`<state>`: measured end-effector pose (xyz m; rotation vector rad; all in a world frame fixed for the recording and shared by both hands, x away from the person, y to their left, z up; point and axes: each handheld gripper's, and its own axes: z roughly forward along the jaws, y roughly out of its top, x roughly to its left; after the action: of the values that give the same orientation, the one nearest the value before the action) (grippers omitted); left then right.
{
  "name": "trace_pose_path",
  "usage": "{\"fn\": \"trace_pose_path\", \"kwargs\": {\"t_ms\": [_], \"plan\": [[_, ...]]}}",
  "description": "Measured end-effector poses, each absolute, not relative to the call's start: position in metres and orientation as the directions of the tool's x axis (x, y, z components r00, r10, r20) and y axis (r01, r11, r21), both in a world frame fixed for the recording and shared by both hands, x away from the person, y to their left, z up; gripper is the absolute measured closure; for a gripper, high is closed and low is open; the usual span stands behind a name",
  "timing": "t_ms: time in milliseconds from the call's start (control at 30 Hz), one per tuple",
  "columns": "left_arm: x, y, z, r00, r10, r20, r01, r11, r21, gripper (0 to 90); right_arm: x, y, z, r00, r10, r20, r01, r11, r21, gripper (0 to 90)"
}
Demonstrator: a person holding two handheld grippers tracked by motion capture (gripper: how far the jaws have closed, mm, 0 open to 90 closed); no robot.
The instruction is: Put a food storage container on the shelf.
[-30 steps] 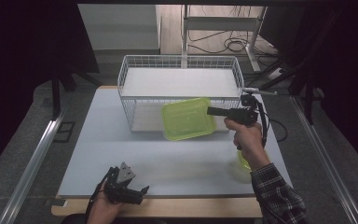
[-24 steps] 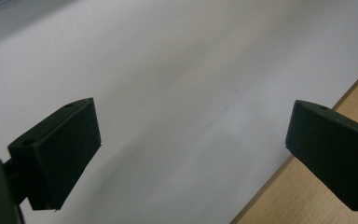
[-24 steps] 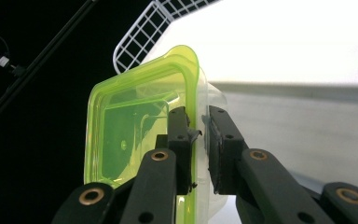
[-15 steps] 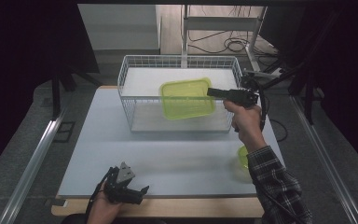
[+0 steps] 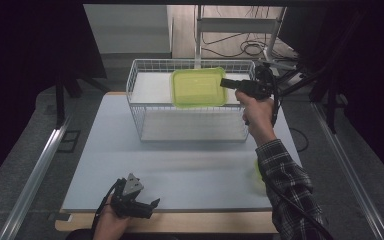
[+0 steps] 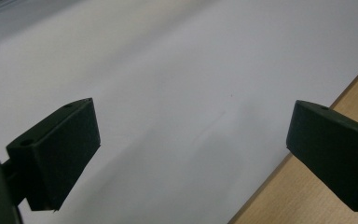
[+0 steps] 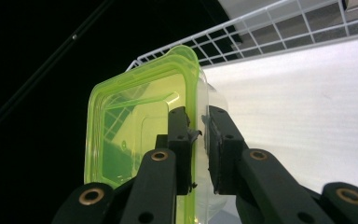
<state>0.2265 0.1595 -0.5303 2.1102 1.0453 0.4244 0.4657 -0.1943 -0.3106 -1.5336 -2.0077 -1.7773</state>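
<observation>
Right gripper view, jaws clamped on green lid (image 7: pixel 135 140) rim over wire basket (image 7: pixel 279 28), left gripper (image 6: pixel 191 154) jaws wide, empty

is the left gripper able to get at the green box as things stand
Probably not. The left gripper sits open at the table's near edge, while the green box is clamped in the right gripper above the wire basket across the table.

A translucent lime-green lidded container (image 5: pixel 198 87) hangs in the air above the white wire basket (image 5: pixel 145 107), its lid facing up and roughly level, gripped at its right rim. The clear body beneath the green lid appears empty, though the glare makes that uncertain.
</observation>
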Motion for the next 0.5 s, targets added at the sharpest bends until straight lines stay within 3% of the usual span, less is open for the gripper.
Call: {"fn": "trace_pose_path", "kwargs": {"t_ms": [500], "plan": [[0.227, 0.160, -0.530, 0.618, 0.785, -0.041, 0.550, -0.395, 0.736, 2.6, 0.489, -0.187, -0.315, -0.451, 0.660, 0.601, 0.678, -0.184, 0.711, 80.2]]}}
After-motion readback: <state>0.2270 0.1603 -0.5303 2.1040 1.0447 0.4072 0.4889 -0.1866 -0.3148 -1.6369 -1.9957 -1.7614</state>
